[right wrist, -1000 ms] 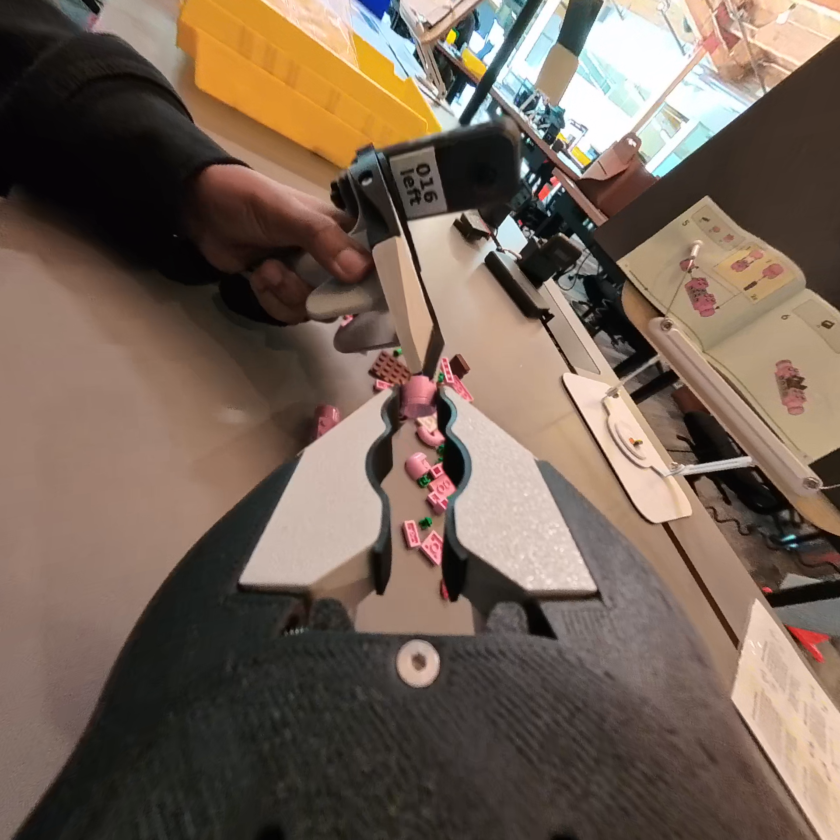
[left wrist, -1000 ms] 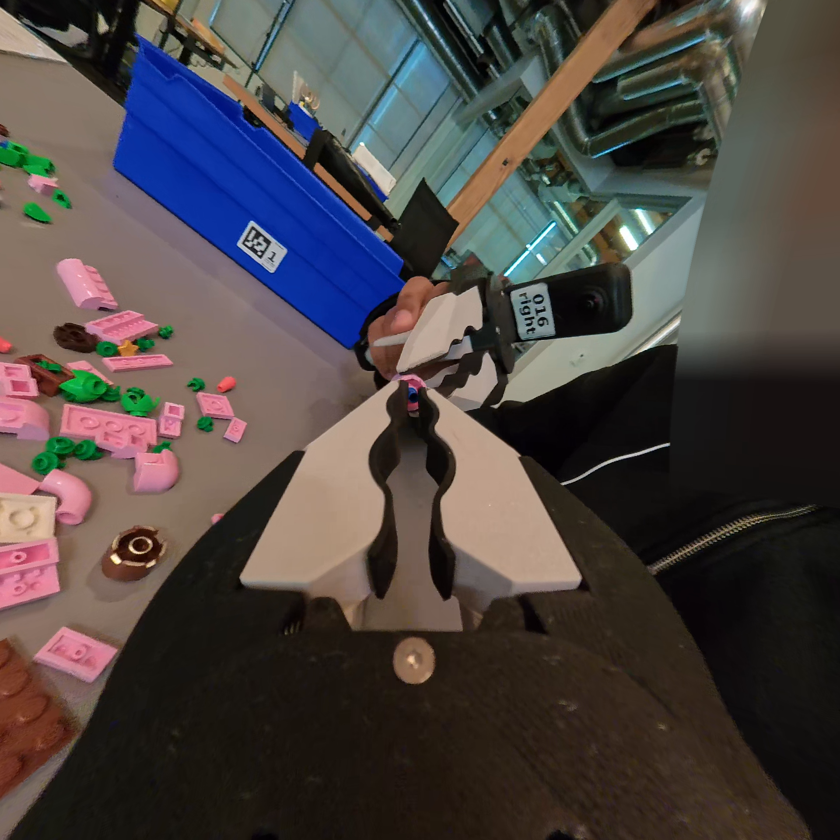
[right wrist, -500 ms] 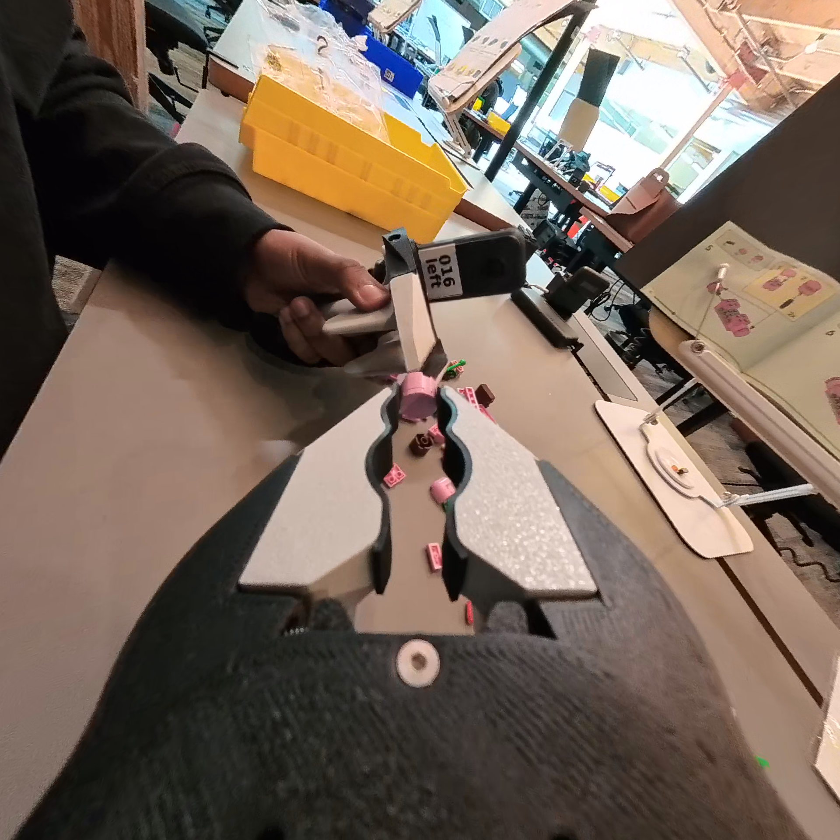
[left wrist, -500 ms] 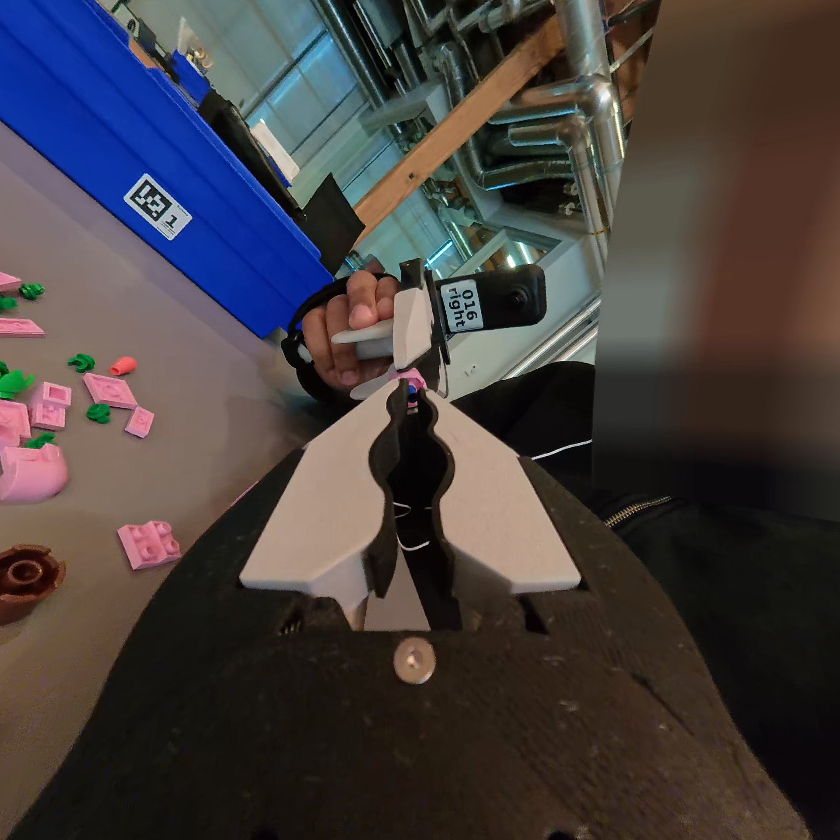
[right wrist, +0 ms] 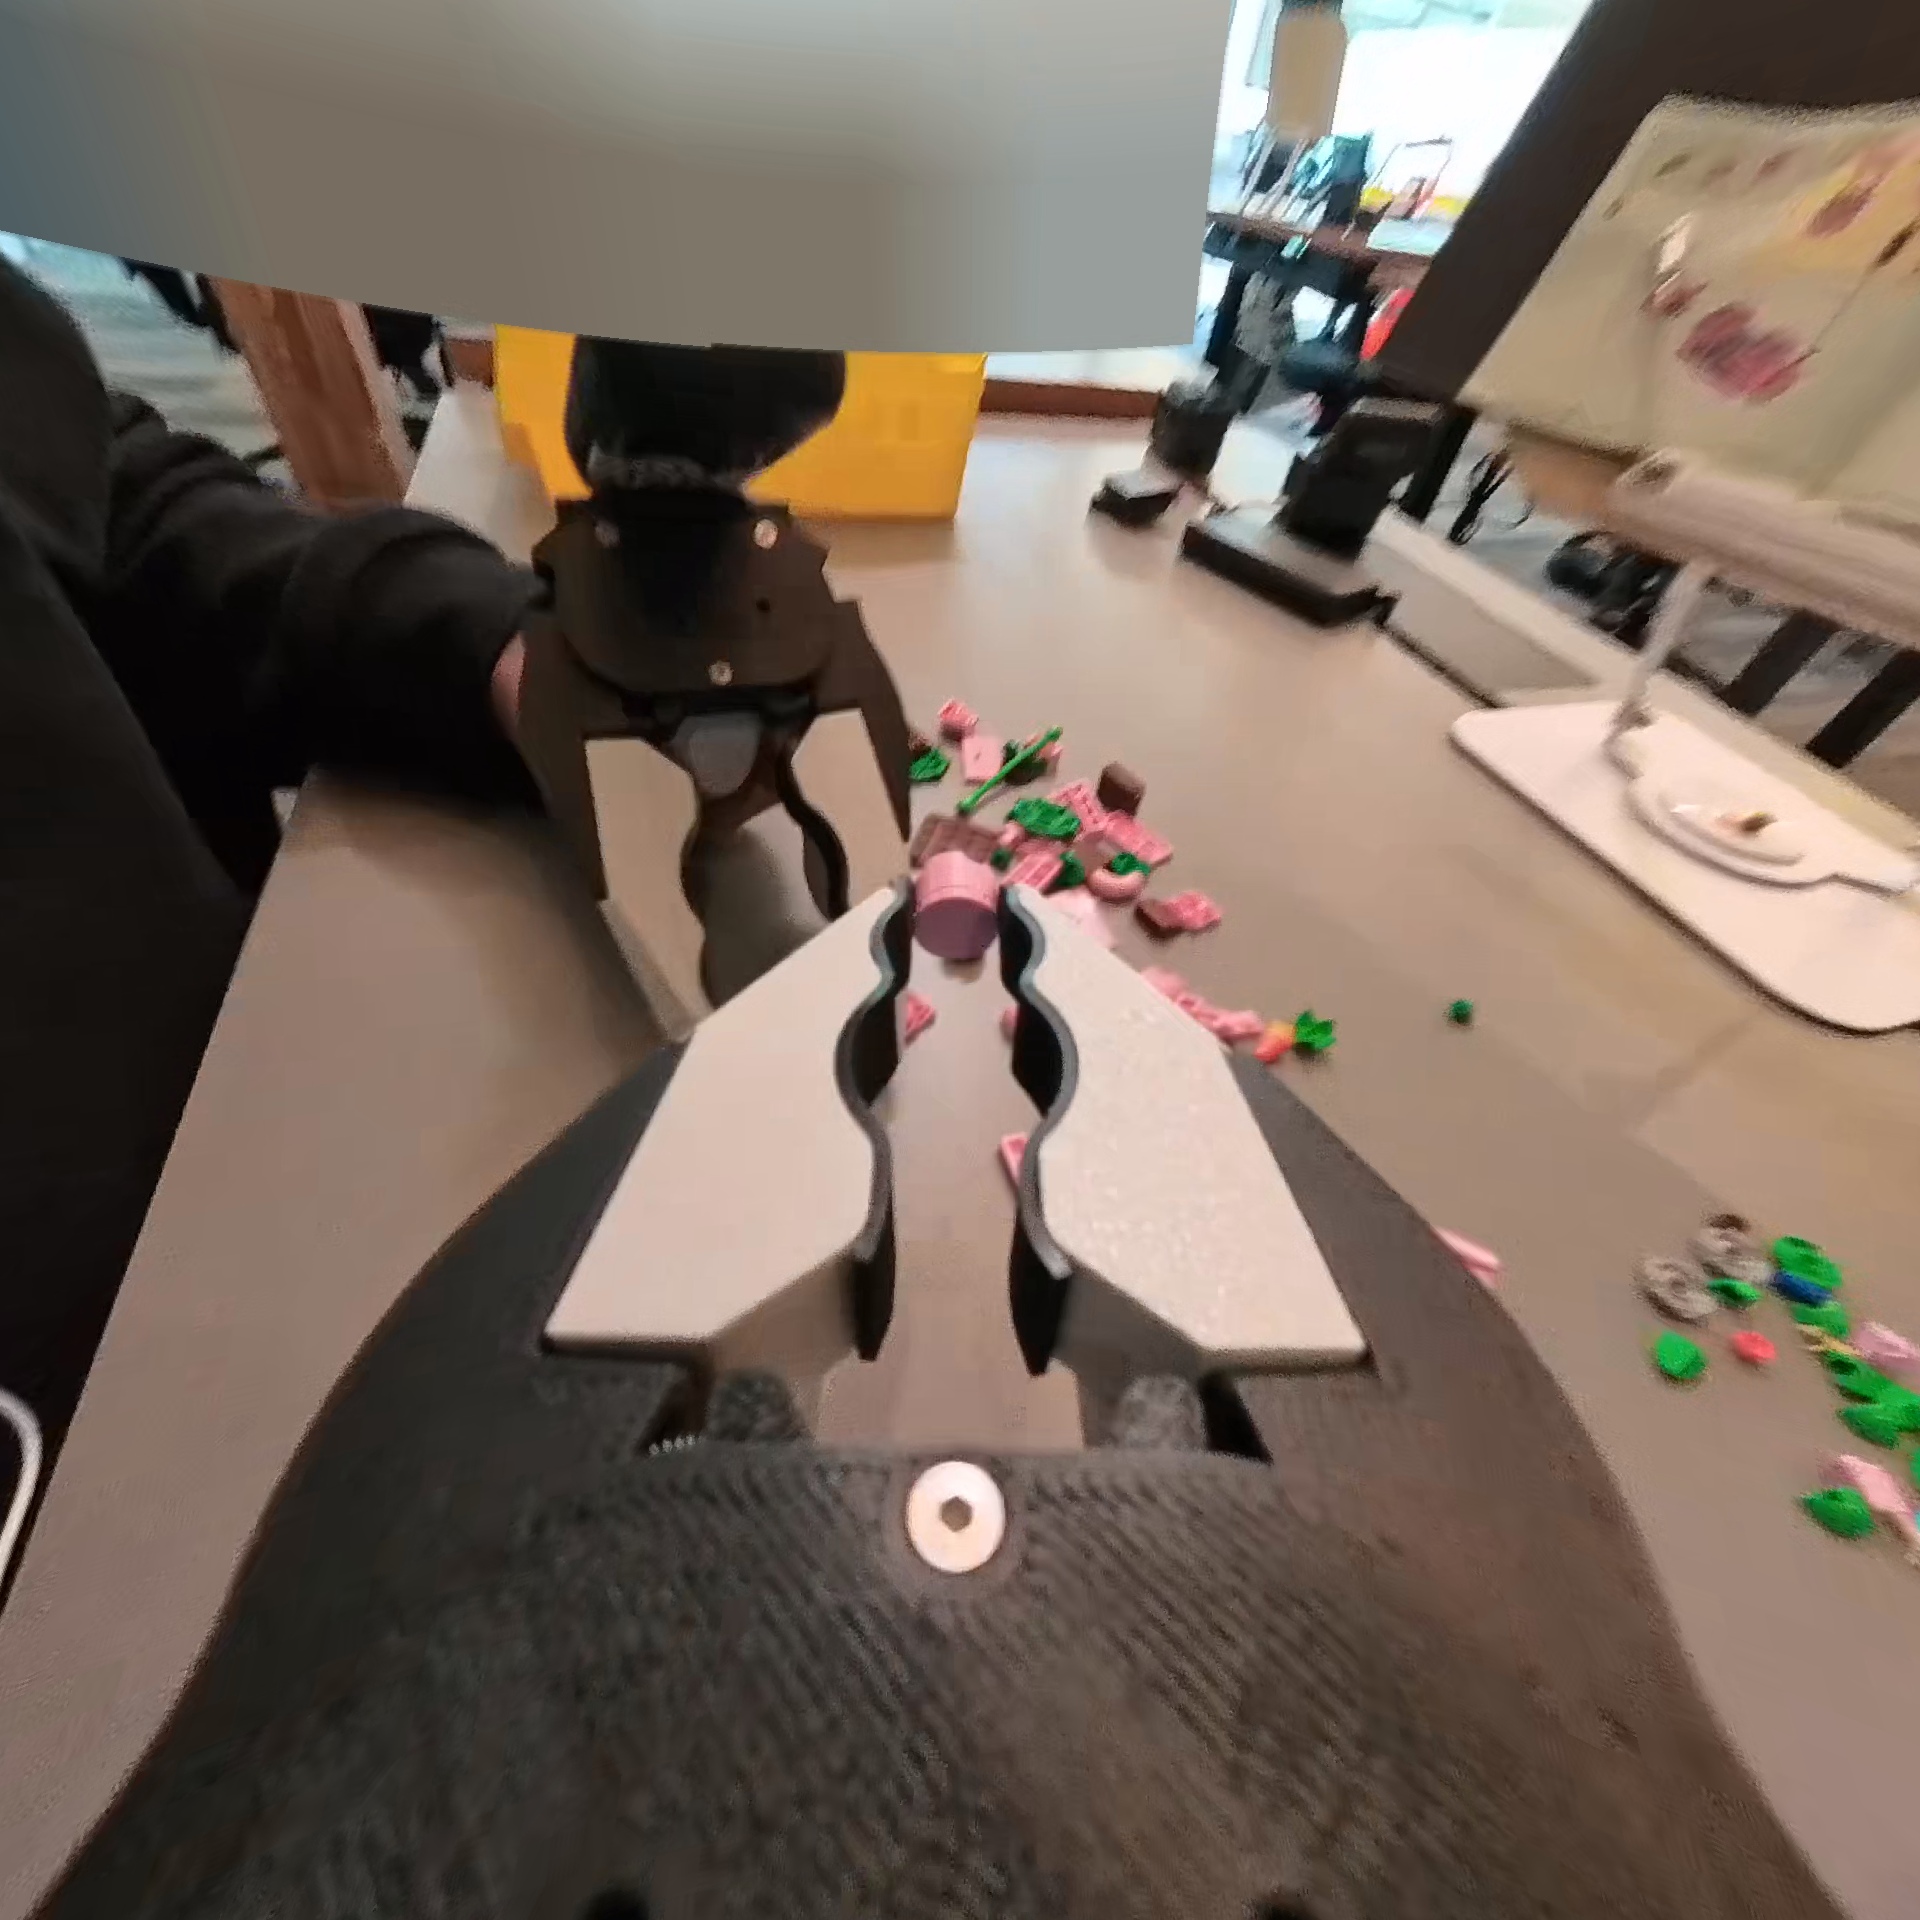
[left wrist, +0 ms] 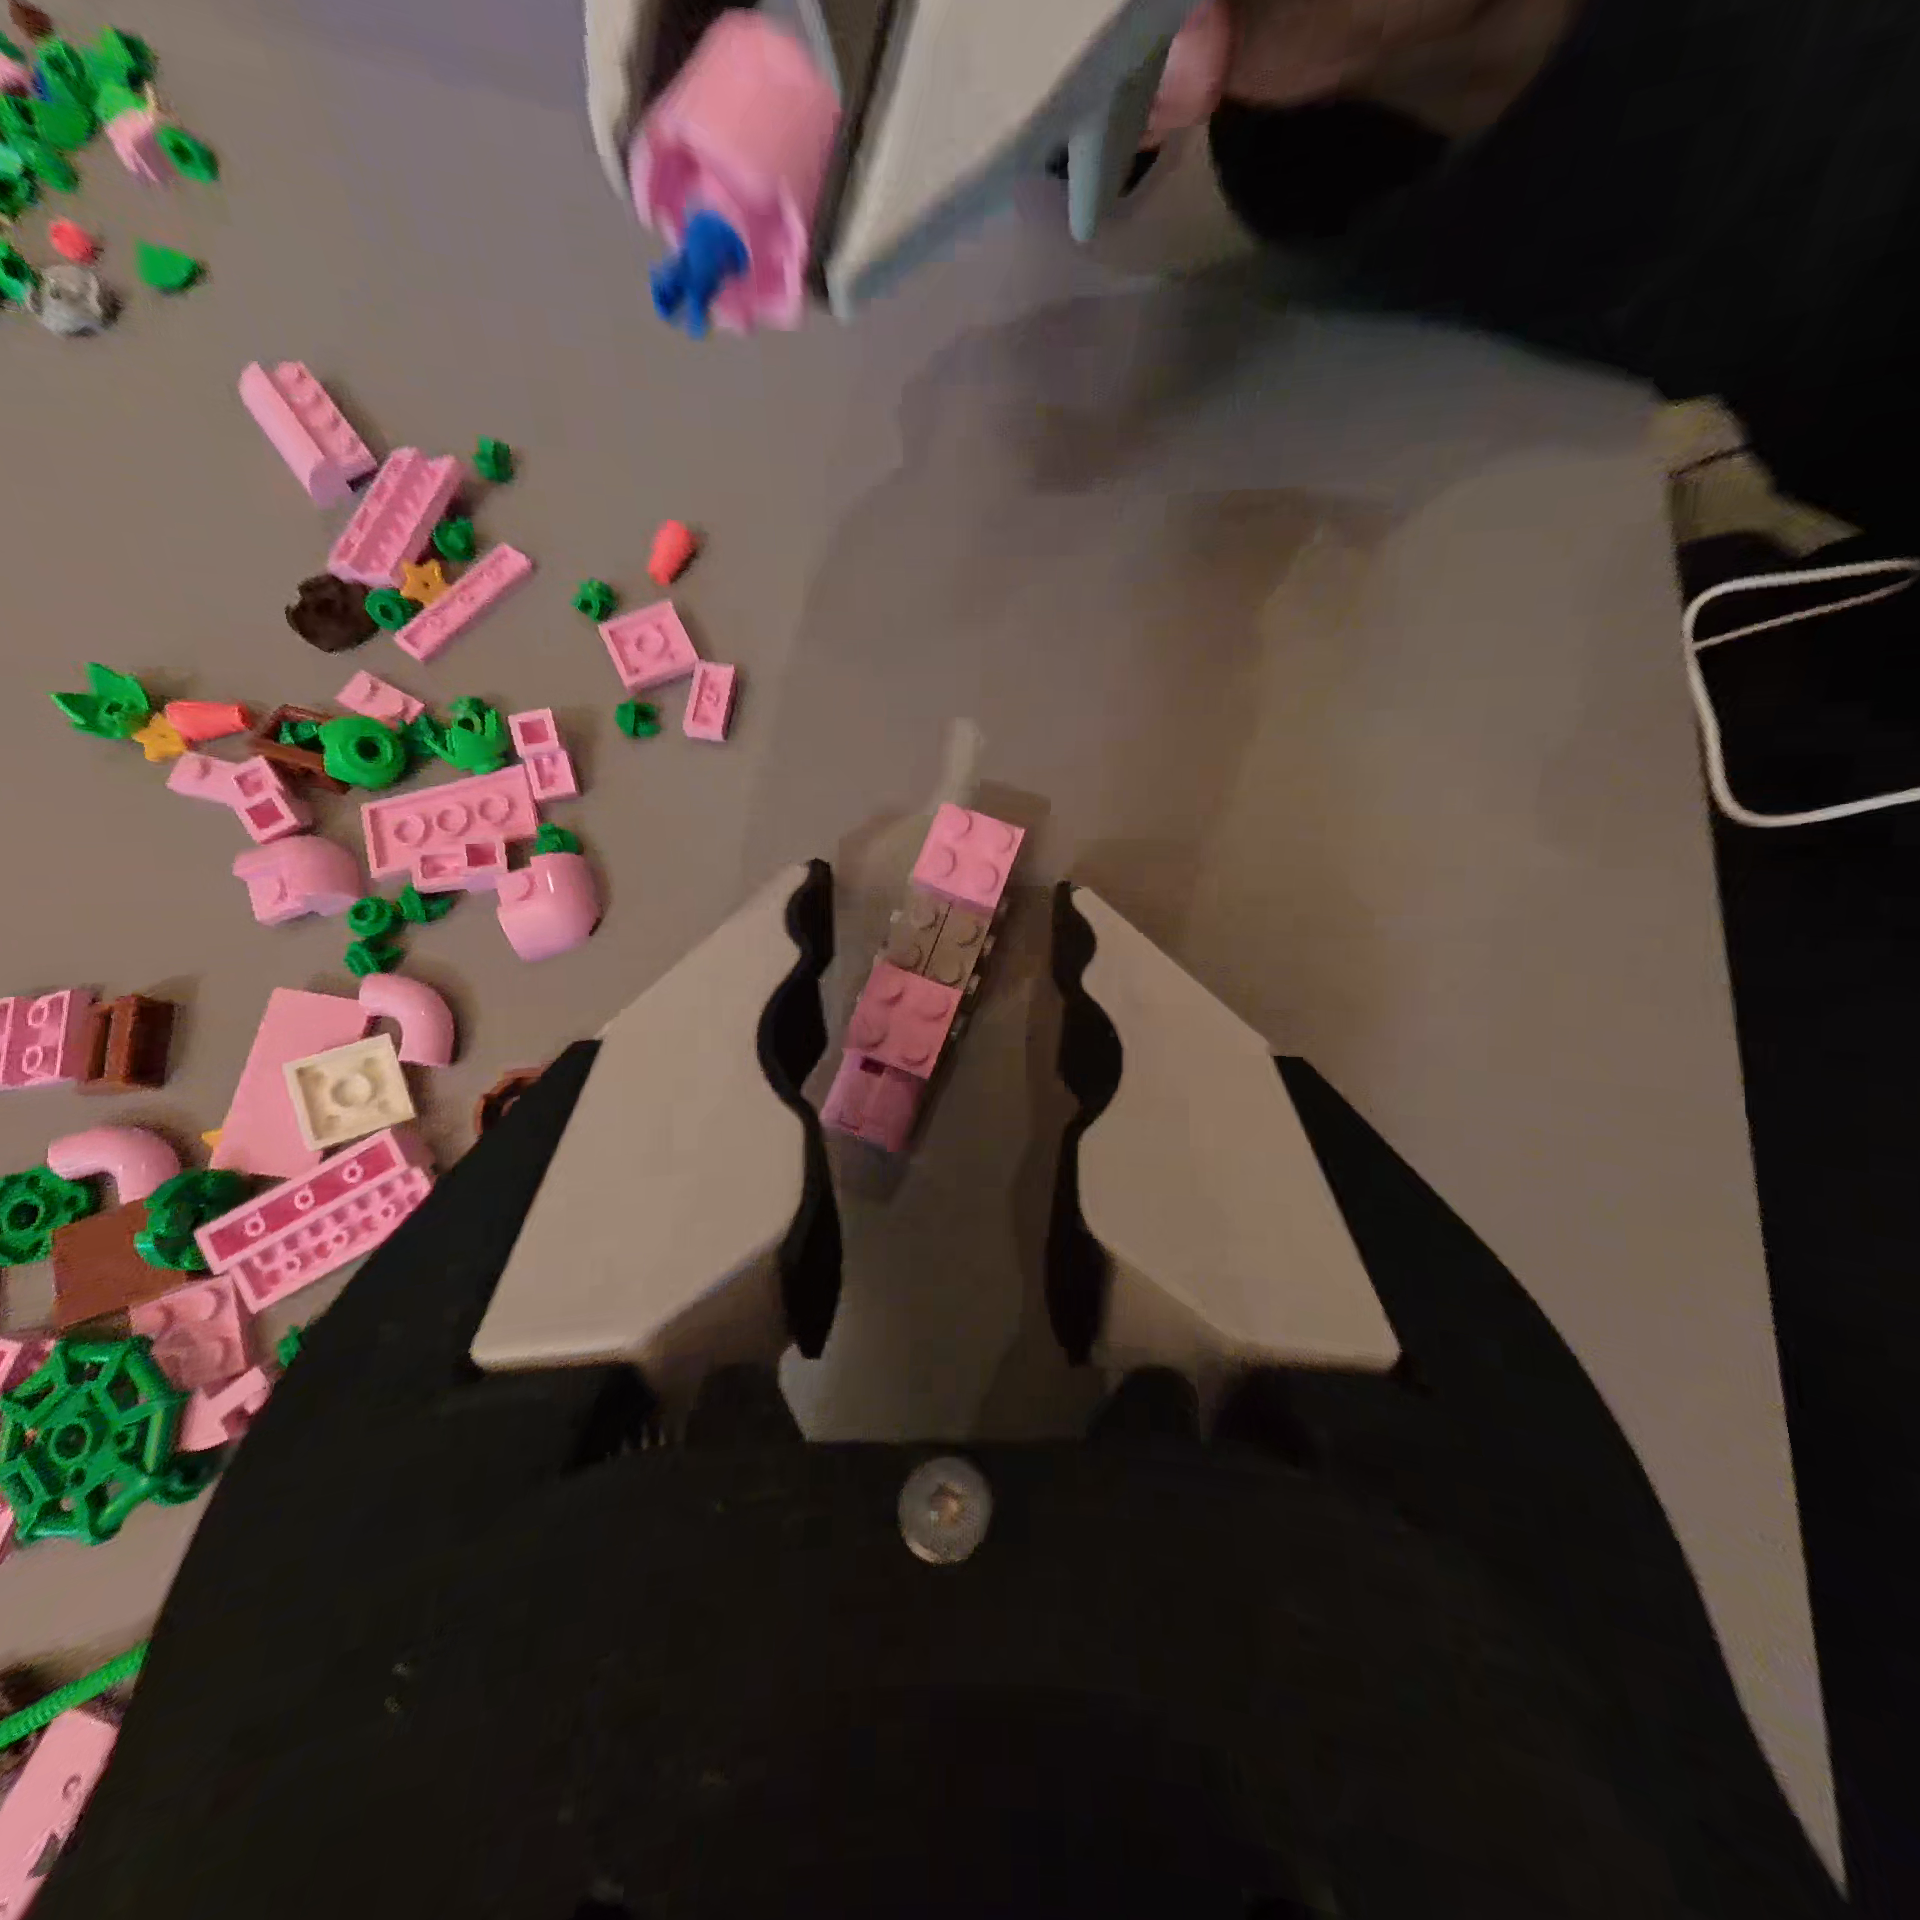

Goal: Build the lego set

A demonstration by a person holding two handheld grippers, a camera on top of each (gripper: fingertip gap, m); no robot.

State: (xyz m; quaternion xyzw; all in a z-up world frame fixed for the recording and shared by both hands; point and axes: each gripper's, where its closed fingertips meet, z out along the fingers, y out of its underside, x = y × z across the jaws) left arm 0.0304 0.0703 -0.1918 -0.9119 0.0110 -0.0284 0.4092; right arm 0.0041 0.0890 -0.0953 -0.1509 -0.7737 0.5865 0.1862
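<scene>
My left gripper (left wrist: 940, 904) is open and points down at the grey table (left wrist: 1299, 727). A short strip of pink and grey bricks (left wrist: 925, 987) lies flat between its fingers, touching neither. My right gripper (right wrist: 954, 909) is shut on a pink round brick (right wrist: 951, 925) and holds it above the table. In the left wrist view that brick (left wrist: 738, 177) has a blue pin (left wrist: 696, 265) sticking out of it, at the top of the frame. The left gripper (right wrist: 764, 904) also shows in the right wrist view, open, just left of the pink brick.
Loose pink, green and brown pieces (left wrist: 416, 810) lie left of the left gripper. More pieces (right wrist: 1070, 831) lie beyond the right gripper and at its right (right wrist: 1818, 1340). A booklet on a white stand (right wrist: 1662, 831) and a yellow bin (right wrist: 883, 436) stand farther off. A person's black sleeve (right wrist: 260, 644) is at left. The grippers' ends are close to 10 centimeters from one another.
My left gripper has let go at the pink round brick, opened and swung down over the brick strip on the table. The right gripper has kept its brick and turned toward the table.
</scene>
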